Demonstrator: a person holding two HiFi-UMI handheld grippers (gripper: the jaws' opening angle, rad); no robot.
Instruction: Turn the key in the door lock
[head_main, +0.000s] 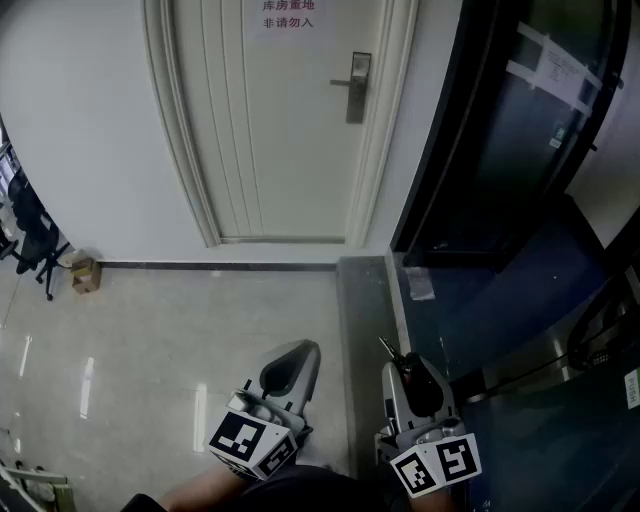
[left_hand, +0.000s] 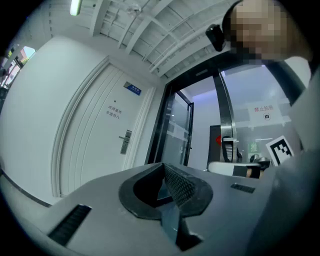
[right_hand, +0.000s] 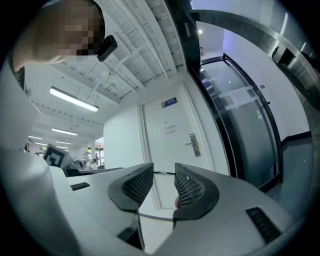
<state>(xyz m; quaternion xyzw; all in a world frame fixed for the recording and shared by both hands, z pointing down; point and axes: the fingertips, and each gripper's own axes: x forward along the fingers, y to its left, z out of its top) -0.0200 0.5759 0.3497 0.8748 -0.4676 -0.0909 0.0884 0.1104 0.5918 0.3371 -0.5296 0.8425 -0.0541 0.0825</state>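
The white door (head_main: 280, 130) stands shut ahead of me, a few steps away across the floor. Its metal lock plate with lever handle (head_main: 354, 85) is on the door's right side, also seen small in the left gripper view (left_hand: 125, 141) and the right gripper view (right_hand: 193, 145). At this distance I can make out no key in it. My left gripper (head_main: 298, 350) is shut, pads together with nothing between them (left_hand: 164, 172). My right gripper (head_main: 405, 362) stands open (right_hand: 164, 175); a thin dark line that I cannot identify crosses between its tips. Both point level toward the door.
A dark glass door and frame (head_main: 500, 130) fill the right side. A paper sign (head_main: 287, 15) hangs on the white door. At the left wall stand a small cardboard box (head_main: 85, 273) and an office chair (head_main: 35, 245). Pale tiled floor (head_main: 200, 320) lies between me and the door.
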